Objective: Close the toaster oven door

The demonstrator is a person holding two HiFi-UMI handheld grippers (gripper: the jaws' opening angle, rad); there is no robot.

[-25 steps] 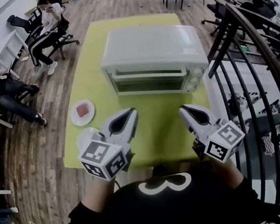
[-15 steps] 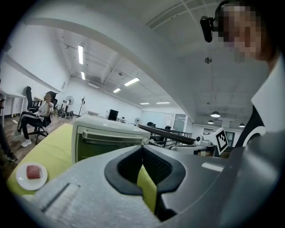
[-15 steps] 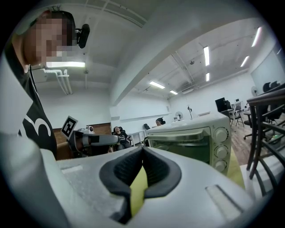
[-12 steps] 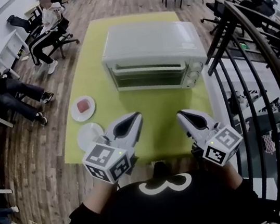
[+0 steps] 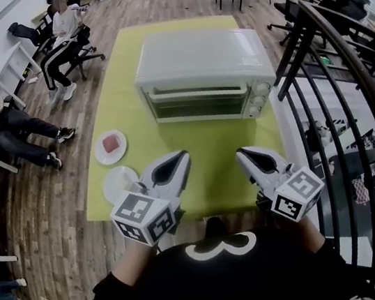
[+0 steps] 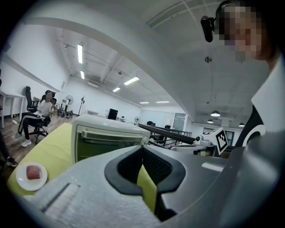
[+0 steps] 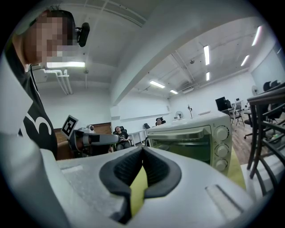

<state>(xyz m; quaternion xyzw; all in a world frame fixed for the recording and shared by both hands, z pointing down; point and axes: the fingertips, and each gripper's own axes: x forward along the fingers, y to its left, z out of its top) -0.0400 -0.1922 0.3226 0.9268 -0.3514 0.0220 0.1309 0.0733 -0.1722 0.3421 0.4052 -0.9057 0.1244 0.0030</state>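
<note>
I hold left gripper [image 5: 182, 156] and right gripper [image 5: 241, 153] short of the toaster oven [image 5: 202, 65]. Fingers [image 6: 123, 171] pressed together, empty. Door [image 5: 198, 103] sits closed.

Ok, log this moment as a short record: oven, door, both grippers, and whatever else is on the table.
toaster oven: on the green table
door: closed
left gripper: jaws shut, empty, short of the oven
right gripper: jaws shut, empty, short of the oven
plate: left of the oven, holds a red piece
bare plate: beside the left gripper
</note>
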